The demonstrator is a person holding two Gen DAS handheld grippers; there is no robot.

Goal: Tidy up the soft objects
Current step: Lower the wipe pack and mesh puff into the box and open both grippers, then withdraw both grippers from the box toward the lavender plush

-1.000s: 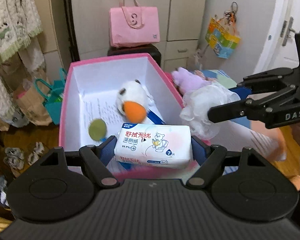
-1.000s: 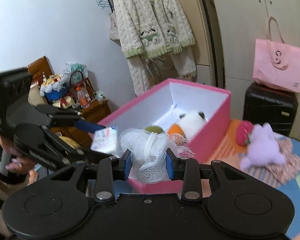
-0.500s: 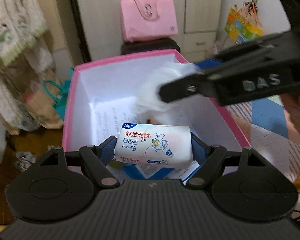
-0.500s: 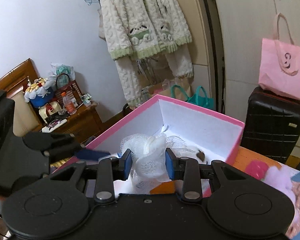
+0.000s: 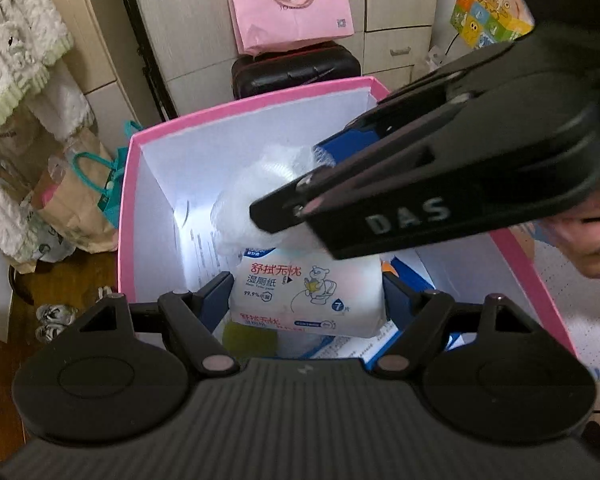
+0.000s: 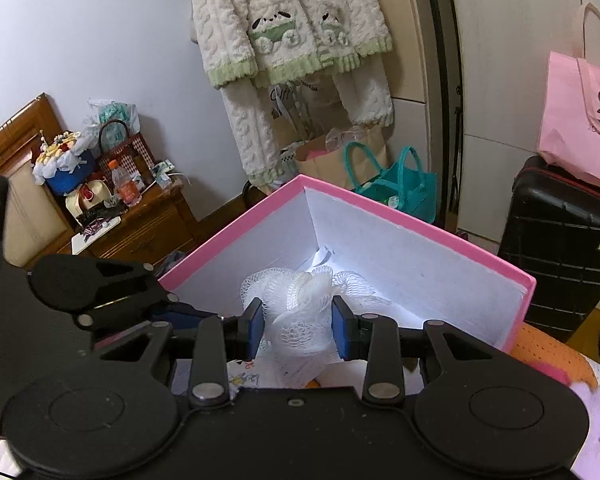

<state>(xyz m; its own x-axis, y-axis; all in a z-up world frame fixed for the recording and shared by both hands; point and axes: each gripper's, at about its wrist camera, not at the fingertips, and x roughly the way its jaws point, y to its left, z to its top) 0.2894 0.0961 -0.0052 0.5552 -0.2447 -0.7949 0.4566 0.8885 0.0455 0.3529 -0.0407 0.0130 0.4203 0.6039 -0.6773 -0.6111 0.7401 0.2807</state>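
My left gripper (image 5: 306, 304) is shut on a white pack of wet wipes (image 5: 306, 294) and holds it inside the pink box (image 5: 236, 110), low near the front. My right gripper (image 6: 298, 332) is shut on a white mesh bath pouf (image 6: 304, 316) and holds it over the inside of the same box (image 6: 412, 216). In the left wrist view the right gripper's black body (image 5: 440, 184) crosses above the wipes, with the pouf (image 5: 260, 196) at its tip. A green thing (image 5: 248, 338) and printed papers (image 5: 204, 248) lie on the box floor.
A black suitcase (image 5: 296, 70) with a pink paper bag (image 5: 288, 0) stands behind the box. Teal and brown bags (image 5: 84, 196) stand left of it. A fluffy jacket (image 6: 296, 28) hangs on the wall. A wooden cabinet (image 6: 136, 220) with clutter stands at the left.
Both grippers have moved forward and down into the pink box. The right gripper with the pouf now crosses closer above the wipes. The plush duck is hidden from view.
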